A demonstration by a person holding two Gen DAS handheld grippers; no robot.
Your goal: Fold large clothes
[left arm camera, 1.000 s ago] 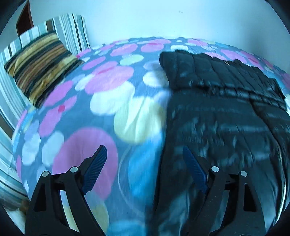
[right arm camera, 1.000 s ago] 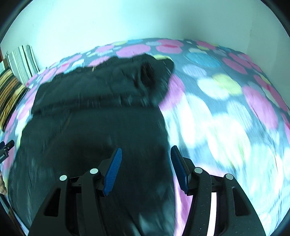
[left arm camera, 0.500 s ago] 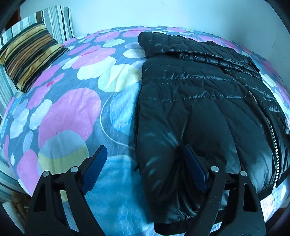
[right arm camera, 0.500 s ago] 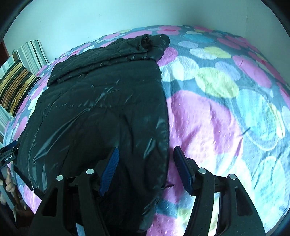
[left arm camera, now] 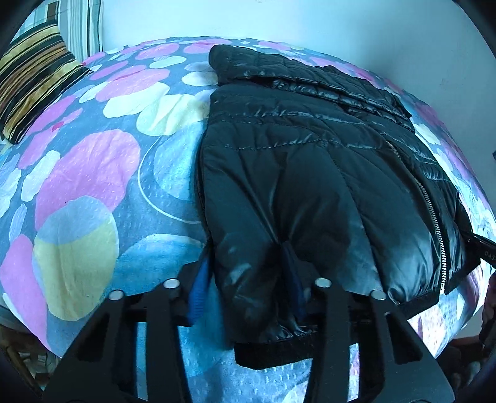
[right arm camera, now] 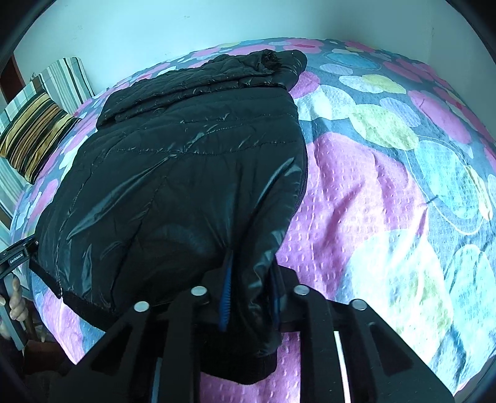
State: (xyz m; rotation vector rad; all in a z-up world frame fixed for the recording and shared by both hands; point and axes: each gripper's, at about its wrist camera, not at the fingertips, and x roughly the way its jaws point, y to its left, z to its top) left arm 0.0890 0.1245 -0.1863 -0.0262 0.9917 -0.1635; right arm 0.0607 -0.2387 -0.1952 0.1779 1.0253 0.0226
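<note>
Whereas a second ago both pairs of blue pads stood wide apart above the bed, each pair now closes on the near hem of the black puffer jacket (left arm camera: 310,173). The left gripper (left arm camera: 245,288) has its jaws closing with a bunched fold of the jacket's left bottom corner between them, the left pad (left arm camera: 198,288) pressed against the outer edge of the fabric and the other pad sunk into a crease. The right gripper (right arm camera: 251,294) has its jaws closing as well, and they pinch a narrower fold at the jacket's right bottom corner. Compared with half a second ago, both cameras sit closer to the hem, and the fabric between the pads is puckered where it lay smooth before. The jacket lies flat on the bedspread (left arm camera: 93,192), which is printed with pink, yellow and blue circles; the hem is toward the near edge of the bed and the quilted hood end toward the wall (left arm camera: 310,21). Its zipper (left arm camera: 431,198) runs down the front in the left wrist view. A striped cushion (right arm camera: 34,136) rests at the far left of the bed, well apart from the jacket.
</note>
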